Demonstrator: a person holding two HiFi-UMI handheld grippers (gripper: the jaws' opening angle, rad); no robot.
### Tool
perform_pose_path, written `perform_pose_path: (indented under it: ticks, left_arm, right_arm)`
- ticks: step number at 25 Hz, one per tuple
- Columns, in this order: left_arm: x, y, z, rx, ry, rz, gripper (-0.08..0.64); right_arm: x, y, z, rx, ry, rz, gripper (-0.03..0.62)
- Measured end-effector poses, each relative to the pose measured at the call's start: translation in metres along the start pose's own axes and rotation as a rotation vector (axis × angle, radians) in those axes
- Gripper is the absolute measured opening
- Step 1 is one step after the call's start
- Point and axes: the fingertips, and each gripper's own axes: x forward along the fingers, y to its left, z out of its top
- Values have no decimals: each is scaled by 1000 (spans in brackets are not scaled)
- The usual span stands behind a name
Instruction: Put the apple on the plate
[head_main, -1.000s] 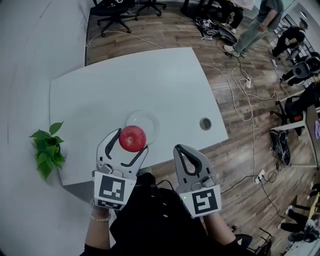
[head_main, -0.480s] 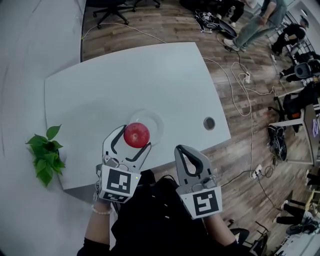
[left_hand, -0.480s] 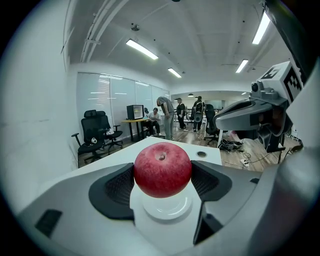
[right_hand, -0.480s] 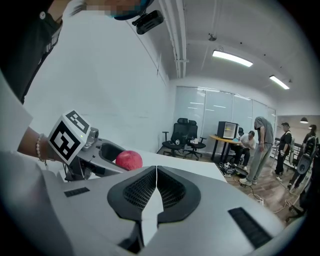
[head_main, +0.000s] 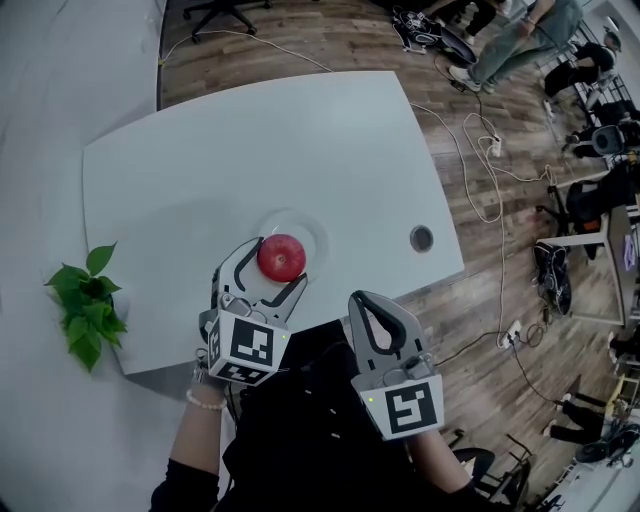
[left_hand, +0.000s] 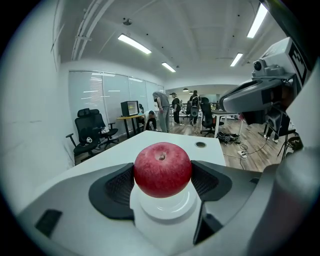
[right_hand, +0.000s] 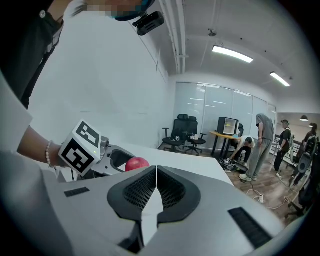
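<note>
apple gripped over the plate

the apple is clamped between the two jaws of the left gripper, one dark ribbed pad pressed against each side of the fruit. in the left gripper view the red apple is seen stem-up directly above the white plate, over the plate's middle. whether its underside touches the plate or hangs just clear of it cannot be told. in the head view the plate is partly covered by the apple, and only its far rim is left showing.

the right gripper is held on the near right of the plate, off the edge of the white table on which the plate stands, and well apart from the apple. its jaws are pressed together with nothing between them, as is shown in the right gripper view, where the apple is glimpsed beyond the jaws to the left.

a round cable hole is set in the tabletop to the right of the plate. a green leafy plant is seen to the left of the plate, past the table's edge. loose cables are laid across the wooden floor far to the right of the plate.
</note>
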Motion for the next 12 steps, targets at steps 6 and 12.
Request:
perform_pose_path:
  ticks: [6,12]
  left_arm:
    - [19,-1,-17,-21,38,-6,364]
    - [39,-2,-32,15,90,6,364]
  right_arm:
    - [4,-4,-5,11,8,5,41]
    - [7,-12,-14,13,23,13,41]
